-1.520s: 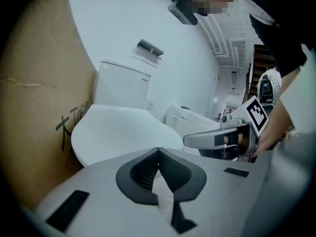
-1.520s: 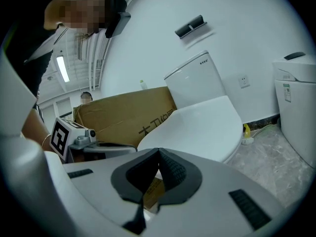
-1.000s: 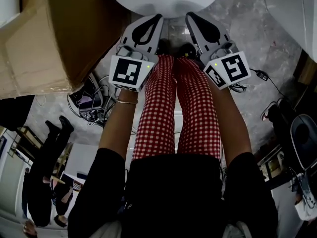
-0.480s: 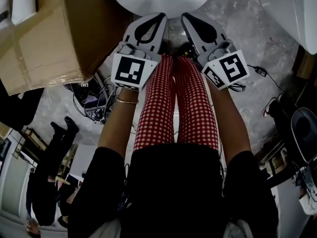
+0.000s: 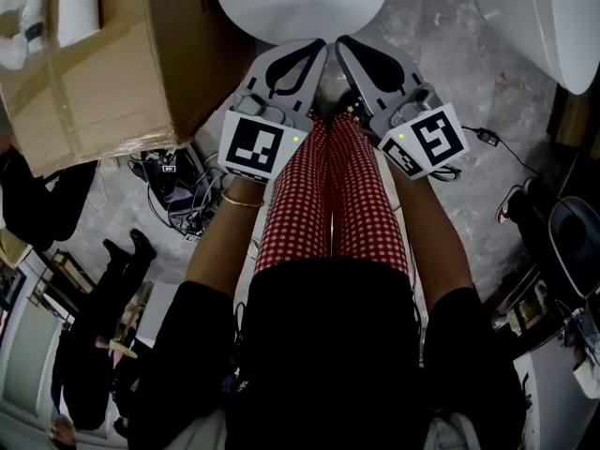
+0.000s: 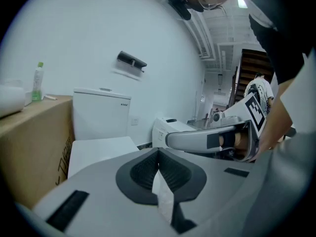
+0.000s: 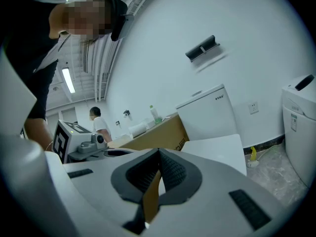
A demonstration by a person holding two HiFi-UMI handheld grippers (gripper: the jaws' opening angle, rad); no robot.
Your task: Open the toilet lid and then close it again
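Observation:
The white toilet lid [image 5: 300,3] lies closed at the top of the head view, just beyond both grippers. My left gripper [image 5: 317,49] and right gripper [image 5: 343,45] are held side by side above the person's checked trousers, tips nearly touching each other and short of the lid's front edge. Both are shut with nothing held. In the left gripper view the shut gripper [image 6: 158,153] points at the flat lid [image 6: 98,149] and the tank [image 6: 101,115]. The right gripper [image 7: 159,154] faces the same lid [image 7: 217,149] and tank [image 7: 207,117].
A large cardboard box [image 5: 103,64] stands against the toilet's left side, with a paper roll [image 5: 77,9] and a bottle [image 6: 36,81] on it. Another white fixture [image 5: 544,17] is at the right. Cables [image 5: 173,190] lie on the marble floor at the left.
Both grippers have drawn closer together, their tips now almost meeting. More of the toilet lid and the box top shows in the head view.

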